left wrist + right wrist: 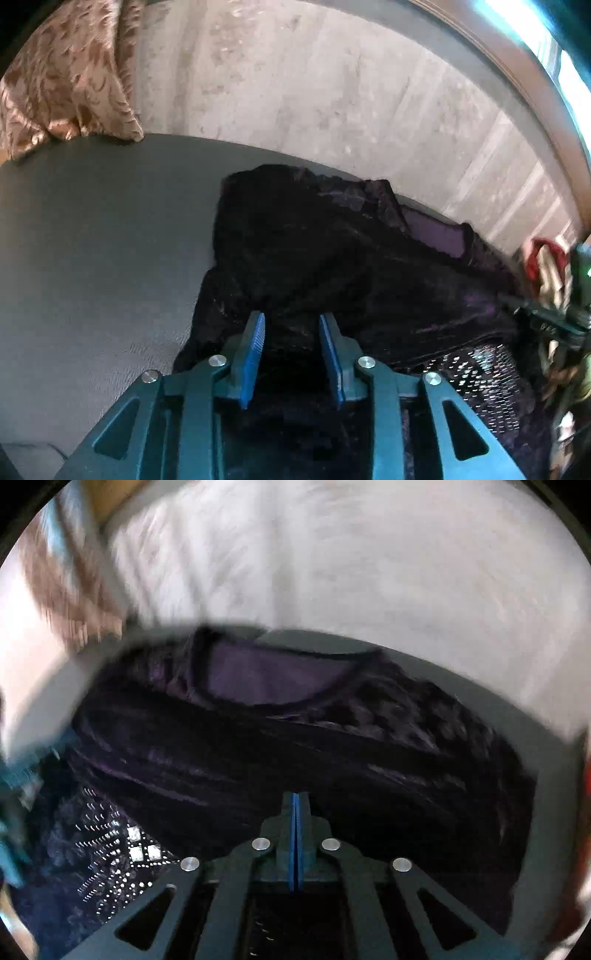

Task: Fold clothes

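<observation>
Here a dark purple velvet garment (332, 258) is spread near the grey counter's (92, 240) far edge, its sequined panel (122, 853) nearest. A patterned curtain (66, 74) is seen at the far left corner. The left hand-held gripper (291, 325) is held agape above the fabric; the right hand-held gripper (296, 801) is pressed together, with nothing visibly caught.

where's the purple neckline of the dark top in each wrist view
Left wrist view: the purple neckline sits right of centre, at the far edge of the dark top, near the pale wall.
Right wrist view: the neckline is upper centre, straight ahead of the shut right gripper.
Shared landmark: the sequin patch on the top's near part.
</observation>
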Demonstrator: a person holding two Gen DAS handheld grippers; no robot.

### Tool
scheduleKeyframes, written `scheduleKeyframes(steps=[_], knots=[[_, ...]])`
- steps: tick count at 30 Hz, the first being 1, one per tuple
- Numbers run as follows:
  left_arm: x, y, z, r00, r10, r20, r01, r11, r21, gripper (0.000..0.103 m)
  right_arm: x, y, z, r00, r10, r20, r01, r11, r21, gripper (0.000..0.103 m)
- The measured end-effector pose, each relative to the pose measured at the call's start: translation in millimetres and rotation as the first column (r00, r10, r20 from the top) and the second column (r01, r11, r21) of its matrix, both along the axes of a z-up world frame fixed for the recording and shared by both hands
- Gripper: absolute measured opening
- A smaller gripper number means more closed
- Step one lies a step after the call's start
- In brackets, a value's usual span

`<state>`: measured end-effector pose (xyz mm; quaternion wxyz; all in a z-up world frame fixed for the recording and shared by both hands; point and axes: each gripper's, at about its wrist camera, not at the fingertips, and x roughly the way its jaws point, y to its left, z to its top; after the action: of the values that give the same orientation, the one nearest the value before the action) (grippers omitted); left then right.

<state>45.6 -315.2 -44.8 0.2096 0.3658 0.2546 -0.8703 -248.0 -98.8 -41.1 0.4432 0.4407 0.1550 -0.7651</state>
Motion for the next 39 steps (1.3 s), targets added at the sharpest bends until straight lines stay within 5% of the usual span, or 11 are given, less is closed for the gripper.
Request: scheduleKeyframes(steps=[5, 12, 20, 21, 23, 24, 28, 30, 33, 37, 39], knots=[[7.1, -8.6, 11.1, 0.999, 0.018, -0.05, -0.015, 0.998, 0.066, 0.029, -17.9, 36.1, -18.0, 0.981, -0.099, 0.167, 0.136, 0.965, -0.225, 0.0], [-17.4, -98.8, 26.4, 0.992, 0.098, -0.085, -0.077, 0.972, 0.222, 0.051, -23.9, 47.9, -19.1, 0.968, -0.091, 0.232, 0.156, 0.948, -0.276, 0.0], [-80.1, -132.0, 7.0, 0.991, -0.059, -0.122, 0.098, 0.932, 0.35, 0.051, -26.9, 65.3, -10.5, 0.959, -0.084, 0.27, 0.17, 0.935, -0.311, 0.0], [-82.9, -128.4, 8.2, 0.992, -0.068, -0.111, 0.102, 0.935, 0.34, 0.049, -27.6, 65.5, -11.3, 0.959, -0.083, 0.271, 0.169, 0.935, -0.313, 0.0], [-88.7, -120.7, 13.3, 0.994, -0.082, -0.077, 0.101, 0.949, 0.298, 0.011, -27.7, 66.4, -11.4, 0.96, -0.082, 0.268, 0.168, 0.935, -0.313, 0.0], [-91.3, -116.7, 17.1, 0.995, -0.084, -0.056, 0.096, 0.959, 0.266, 0.008, -27.0, 65.9, -11.1, 0.961, -0.084, 0.262, 0.166, 0.936, -0.311, 0.0], [-87.8, -103.1, 34.5, 0.999, 0.022, 0.026, -0.023, 0.999, 0.029, 0.007, -24.8, 63.4, -11.5, 0.966, -0.08, 0.248, 0.157, 0.939, -0.307, 0.0], [-102.1, -90.8, 26.3, 0.99, 0.05, 0.133, -0.032, 0.991, -0.133, 0.007, -23.3, 60.8, -11.9, 0.968, -0.076, 0.238, 0.148, 0.941, -0.304, 0.0], [-116.2, -77.5, 18.0, 0.983, 0.06, 0.172, -0.021, 0.975, -0.219, 0.008, -20.3, 55.8, -11.7, 0.974, -0.072, 0.217, 0.135, 0.947, -0.292, 0.0], [-106.6, -101.1, 38.5, 0.982, 0.139, 0.125, -0.13, 0.988, -0.078, 0.025, -20.3, 55.7, -12.9, 0.973, -0.072, 0.219, 0.136, 0.946, -0.293, 0.0], [-88.2, -98.3, 55.0, 0.976, 0.202, 0.079, -0.195, 0.976, -0.095, 0.026, -22.0, 56.7, -14.5, 0.971, -0.069, 0.23, 0.139, 0.944, -0.301, 0.0]])
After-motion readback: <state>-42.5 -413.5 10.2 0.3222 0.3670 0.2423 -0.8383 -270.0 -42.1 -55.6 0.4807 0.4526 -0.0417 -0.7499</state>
